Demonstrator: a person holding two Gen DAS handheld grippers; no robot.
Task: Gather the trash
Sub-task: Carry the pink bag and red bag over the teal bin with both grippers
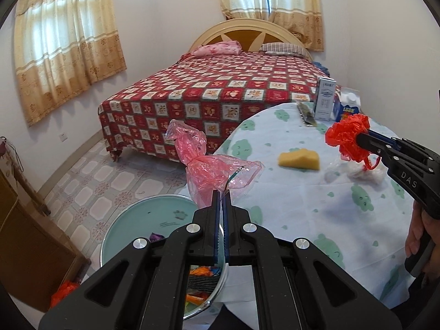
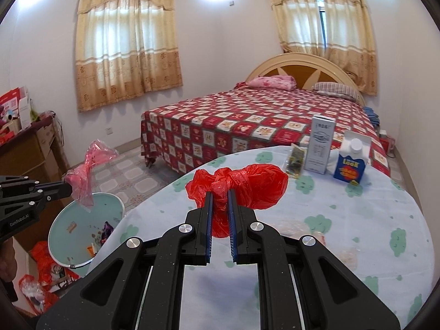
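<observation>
- Standing at the far left of the right wrist view, a brown wooden cabinet (image 2: 33, 148) carries red and white boxes on top, with red plastic bags on the floor at its foot.
- The round pale green trash bin with a shiny metal rim (image 2: 82, 220) sits on the tiled floor just beside the surface's left edge; colourful wrappers and scraps lie in its bottom.
- The left gripper (image 1: 220, 195) has its fingers pressed nearly together on a crumpled translucent pink plastic bag (image 1: 200, 165), which hangs in the air above the bin's near rim, clear of the surface.
- The round surface covered by a white cloth with green cloud shapes (image 1: 302, 206) fills the middle and right of both views.
- The right gripper (image 2: 220, 195) has its fingers clamped on a knotted bright red plastic bag (image 2: 247, 187), the narrow gap between them filled by the bag's bunched neck; the bag is held above the cloth.
- A yellow sponge block (image 1: 299, 159) lies on the cloth near the middle, and a wad of clear plastic film (image 1: 360, 172) lies just beside the right gripper in the left wrist view.
- At the far edge stand a tall white carton box (image 2: 321, 145) and a blue and white milk-style carton with a white cap (image 2: 352, 162), near each other, with a small dark packet (image 2: 295, 159) lying to their left.
- A bed with a red checked cover (image 2: 247, 126) stands behind the surface.
</observation>
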